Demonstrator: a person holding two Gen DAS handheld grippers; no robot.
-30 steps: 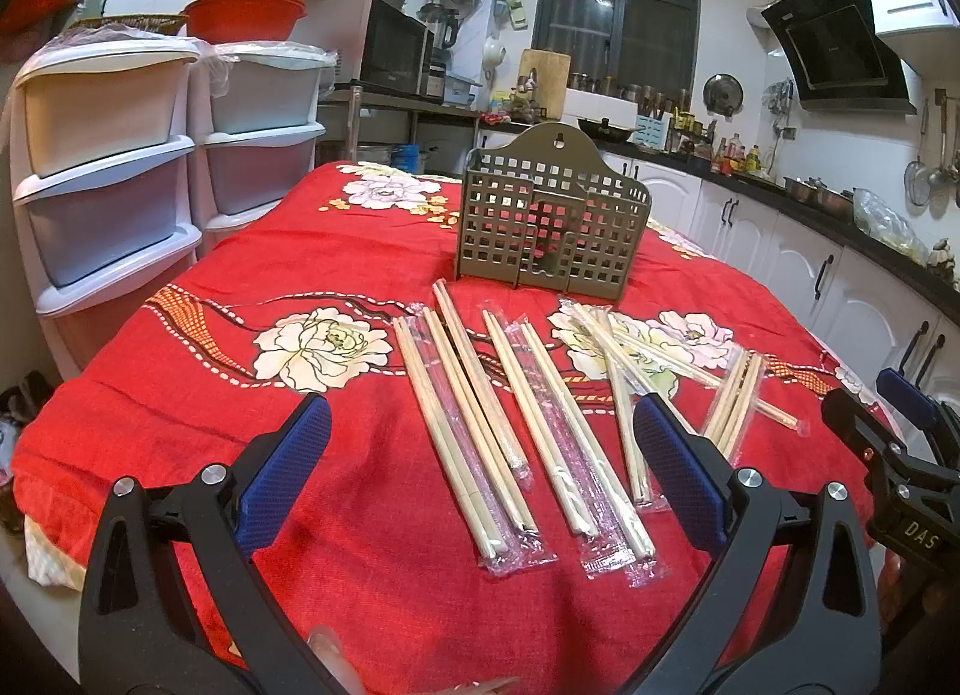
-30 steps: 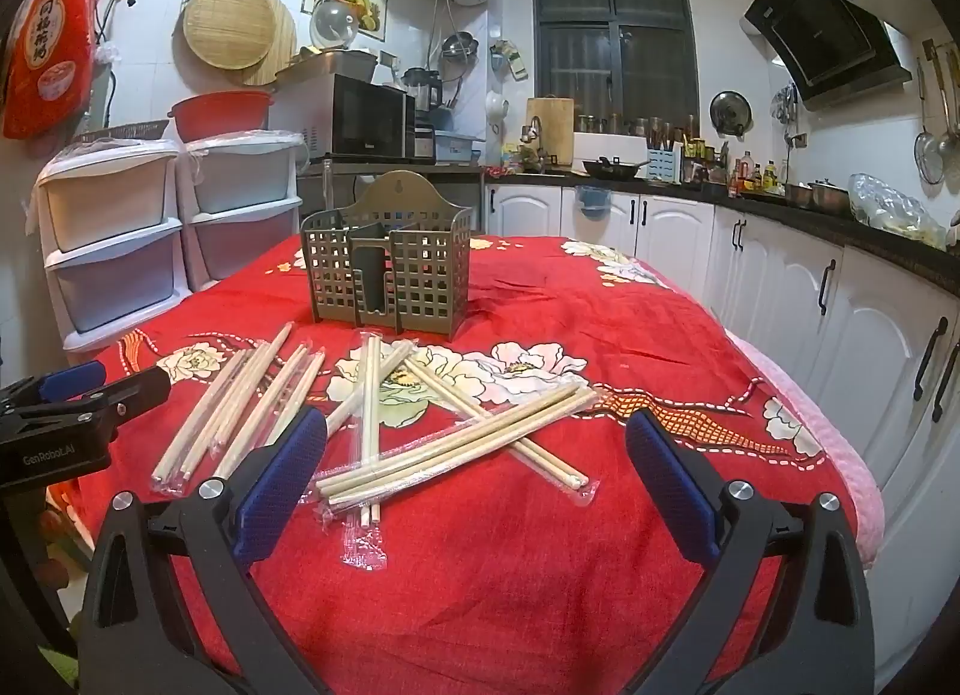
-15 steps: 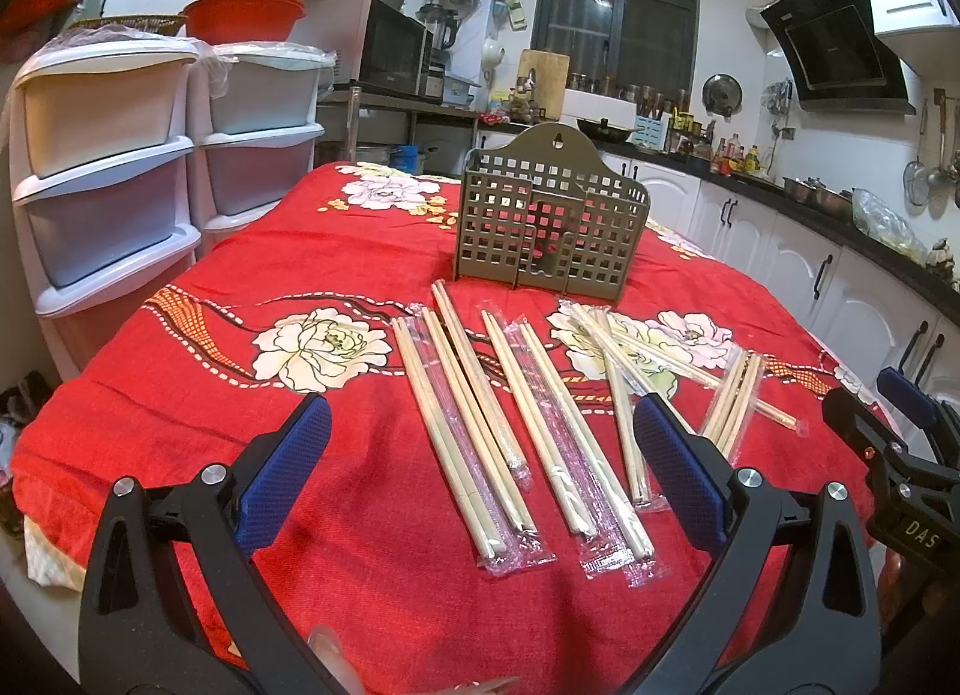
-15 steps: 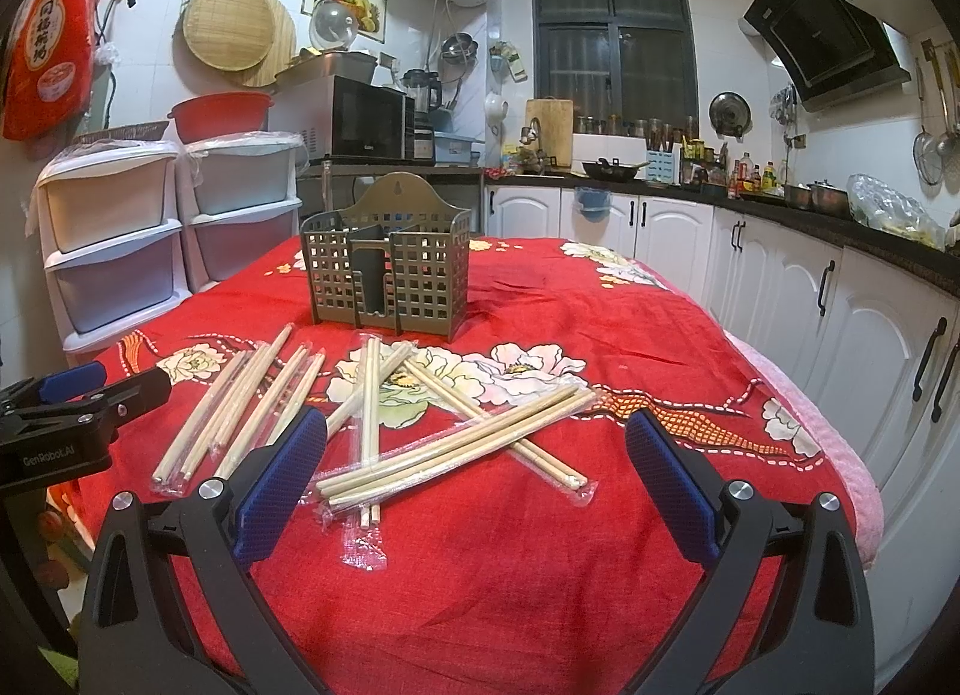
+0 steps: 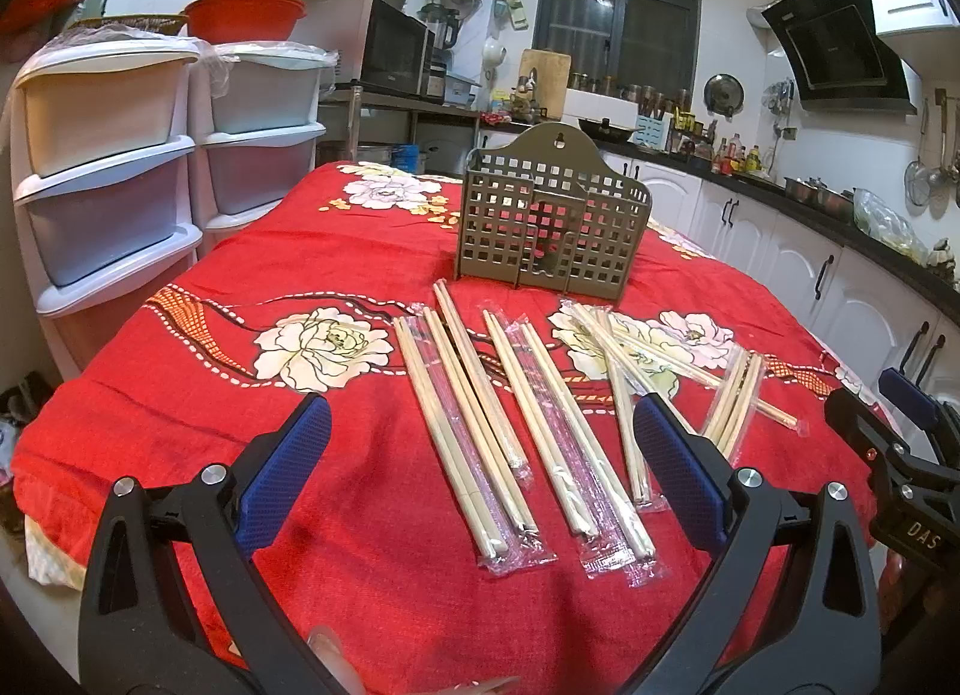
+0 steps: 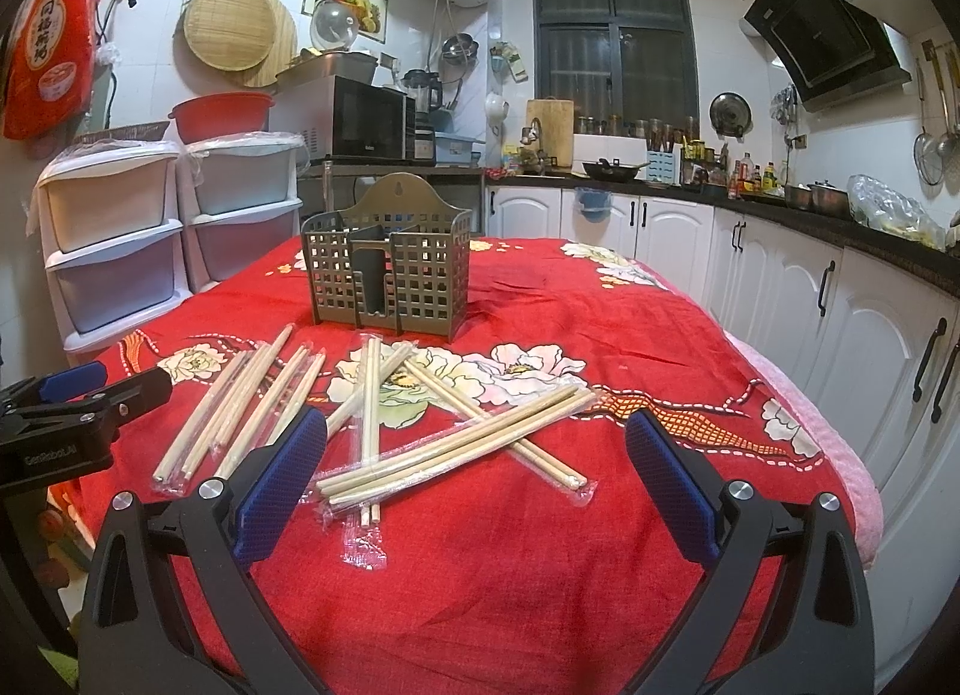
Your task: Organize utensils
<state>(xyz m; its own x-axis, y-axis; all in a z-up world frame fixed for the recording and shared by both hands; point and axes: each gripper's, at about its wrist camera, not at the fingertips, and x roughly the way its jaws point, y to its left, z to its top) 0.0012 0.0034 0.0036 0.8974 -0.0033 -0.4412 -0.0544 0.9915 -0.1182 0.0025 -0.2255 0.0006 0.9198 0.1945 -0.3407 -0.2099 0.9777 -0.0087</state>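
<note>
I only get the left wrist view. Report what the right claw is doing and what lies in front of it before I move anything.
Observer: The right claw is open and holds nothing. It hovers above the red tablecloth.
Operator: Describe the pile in front of it.
Observer: A wrapped bundle of chopsticks lies slantwise on top of a crossing pair, so the bundle is the top layer there.
Operator: Now check the holder from that side.
Observer: From here the holder shows a narrow front pocket with a solid dark panel in it.
</note>
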